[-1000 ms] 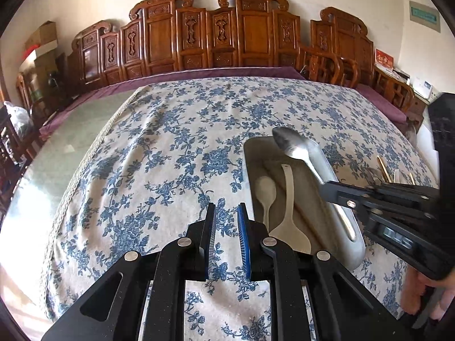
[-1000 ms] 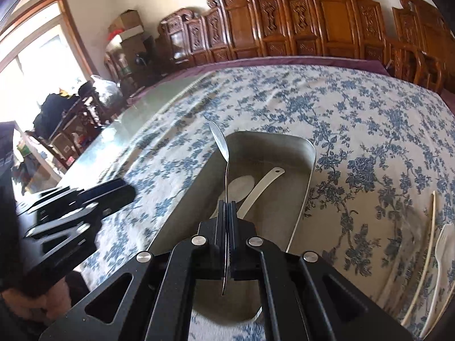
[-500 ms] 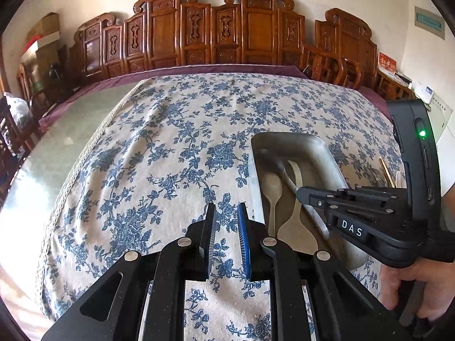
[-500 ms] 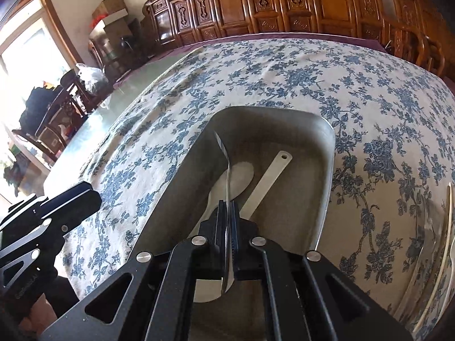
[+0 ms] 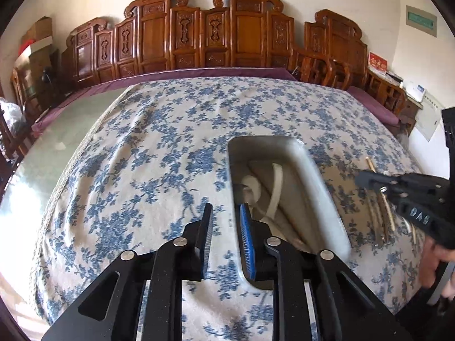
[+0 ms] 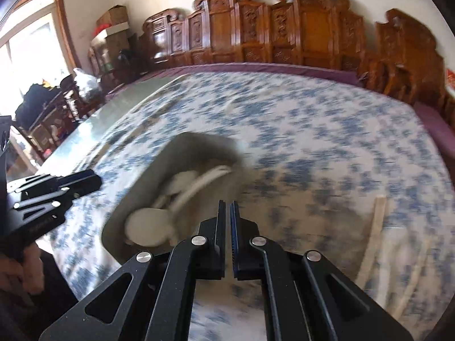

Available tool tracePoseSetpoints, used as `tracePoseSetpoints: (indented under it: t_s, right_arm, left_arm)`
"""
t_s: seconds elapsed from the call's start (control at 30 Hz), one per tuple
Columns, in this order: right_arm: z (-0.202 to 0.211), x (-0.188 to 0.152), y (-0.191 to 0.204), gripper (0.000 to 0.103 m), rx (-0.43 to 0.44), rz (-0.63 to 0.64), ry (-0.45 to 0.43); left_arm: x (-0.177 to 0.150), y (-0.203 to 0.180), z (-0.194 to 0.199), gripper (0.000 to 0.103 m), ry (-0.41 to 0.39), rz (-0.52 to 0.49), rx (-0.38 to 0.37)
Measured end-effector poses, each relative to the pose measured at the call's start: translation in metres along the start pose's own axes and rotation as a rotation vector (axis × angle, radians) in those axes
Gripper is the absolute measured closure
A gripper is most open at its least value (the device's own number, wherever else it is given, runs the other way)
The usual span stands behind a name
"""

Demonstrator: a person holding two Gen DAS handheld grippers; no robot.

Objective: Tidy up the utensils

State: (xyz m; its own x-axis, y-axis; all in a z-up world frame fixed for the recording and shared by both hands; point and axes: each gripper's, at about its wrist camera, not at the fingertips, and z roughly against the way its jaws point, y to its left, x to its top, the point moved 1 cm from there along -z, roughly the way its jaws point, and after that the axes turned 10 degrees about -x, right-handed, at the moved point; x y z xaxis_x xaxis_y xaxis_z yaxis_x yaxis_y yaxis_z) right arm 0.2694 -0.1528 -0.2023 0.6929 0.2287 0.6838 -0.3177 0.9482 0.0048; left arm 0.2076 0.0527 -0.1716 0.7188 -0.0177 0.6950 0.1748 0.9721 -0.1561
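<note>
Spoons (image 5: 274, 187) in tray (image 5: 318, 182), chopsticks (image 5: 384, 207) rt.

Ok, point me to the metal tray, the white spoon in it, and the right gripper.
metal tray (image 5: 318, 187), left wrist view, on its right rim.
white spoon (image 6: 148, 227), right wrist view, on its bowl.
right gripper (image 6: 227, 213), right wrist view, midway between the fingertips.

White spoons (image 5: 256, 187) in metal tray (image 5: 315, 170)

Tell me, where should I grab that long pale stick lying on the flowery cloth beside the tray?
Pinch the stick around its middle, coming straight down from above, fingers across it. It lies flat on the cloth, long and thin, so a middle grip should keep it level. The view is blurred, though.
</note>
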Motion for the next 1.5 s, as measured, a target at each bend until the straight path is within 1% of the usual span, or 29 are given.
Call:
tracePoseSetpoints:
  t_s: [0.1,0.2,0.27,0.33,0.4,0.43,0.47,0.53,0.63,0.77,0.87,0.93,0.97,1.0,1.07,1.13,1.2,1.3,1.5]
  right_arm:
    - [0.01,-0.007,-0.038,0.094,-0.075,-0.014,0.002]
    - [0.012,-0.016,-0.08,0.092,-0.161,-0.04,0.024]
    - [0.01,-0.023,-0.104,0.092,-0.201,-0.059,0.042]
    - [0.007,-0.031,-0.126,0.091,-0.233,-0.078,0.062]
    - [0.002,-0.038,-0.138,0.08,-0.249,-0.09,0.077]
    - [-0.002,-0.044,-0.146,0.077,-0.255,-0.098,0.086]
    - [-0.004,-0.049,-0.149,0.075,-0.258,-0.105,0.092]
    - [-0.011,-0.062,-0.157,0.075,-0.253,-0.131,0.108]
    - [-0.018,-0.072,-0.161,0.075,-0.237,-0.161,0.135]
    - [-0.021,-0.074,-0.151,0.075,-0.255,-0.109,0.155]
    - [-0.029,-0.082,-0.15,0.076,-0.264,-0.097,0.197]
    - [-0.027,-0.081,-0.15,0.076,-0.262,-0.096,0.193]
    - [-0.027,-0.081,-0.152,0.078,-0.259,-0.1,0.19]
    - [-0.028,-0.081,-0.153,0.087,-0.261,-0.1,0.187]
    - [-0.028,-0.081,-0.159,0.095,-0.259,-0.117,0.185]
    - [-0.029,-0.081,-0.166,0.095,-0.233,-0.148,0.182]
    - [-0.03,-0.078,-0.169,0.095,-0.249,-0.151,0.17]
    - [-0.027,-0.072,-0.174,0.095,-0.236,-0.175,0.134]
    - [-0.024,-0.063,-0.17,0.095,-0.224,-0.168,0.09]
  left_arm:
    - [0.0,-0.01,0.001,0.082,-0.008,-0.001,-0.023]
    - [0.0,-0.021,0.0,0.078,-0.013,-0.009,-0.042]
    - [-0.001,-0.028,-0.002,0.077,-0.011,-0.012,-0.055]
    - [-0.002,-0.035,-0.004,0.073,-0.011,-0.019,-0.064]
    - [-0.003,-0.041,-0.006,0.072,-0.008,-0.027,-0.07]
    - [-0.004,-0.044,-0.007,0.071,-0.005,-0.03,-0.075]
    - [-0.005,-0.048,-0.008,0.071,-0.003,-0.034,-0.078]
    - [-0.006,-0.053,-0.01,0.071,0.0,-0.042,-0.078]
    - [-0.01,-0.06,-0.012,0.071,0.004,-0.054,-0.072]
    - [-0.012,-0.067,-0.016,0.071,0.009,-0.064,-0.068]
    - [-0.012,-0.072,-0.016,0.071,0.006,-0.062,-0.066]
    - [-0.011,-0.077,-0.016,0.071,0.005,-0.064,-0.067]
    - [-0.011,-0.08,-0.016,0.071,0.005,-0.068,-0.068]
    - [-0.011,-0.083,-0.016,0.071,0.006,-0.072,-0.068]
    - [-0.013,-0.088,-0.016,0.071,0.008,-0.078,-0.068]
    - [-0.017,-0.095,-0.019,0.071,0.016,-0.083,-0.069]
    - [-0.019,-0.102,-0.021,0.071,0.033,-0.088,-0.081]
    - [-0.018,-0.114,-0.022,0.071,0.036,-0.11,-0.086]
    - [-0.011,-0.14,-0.033,0.071,0.05,-0.165,-0.104]
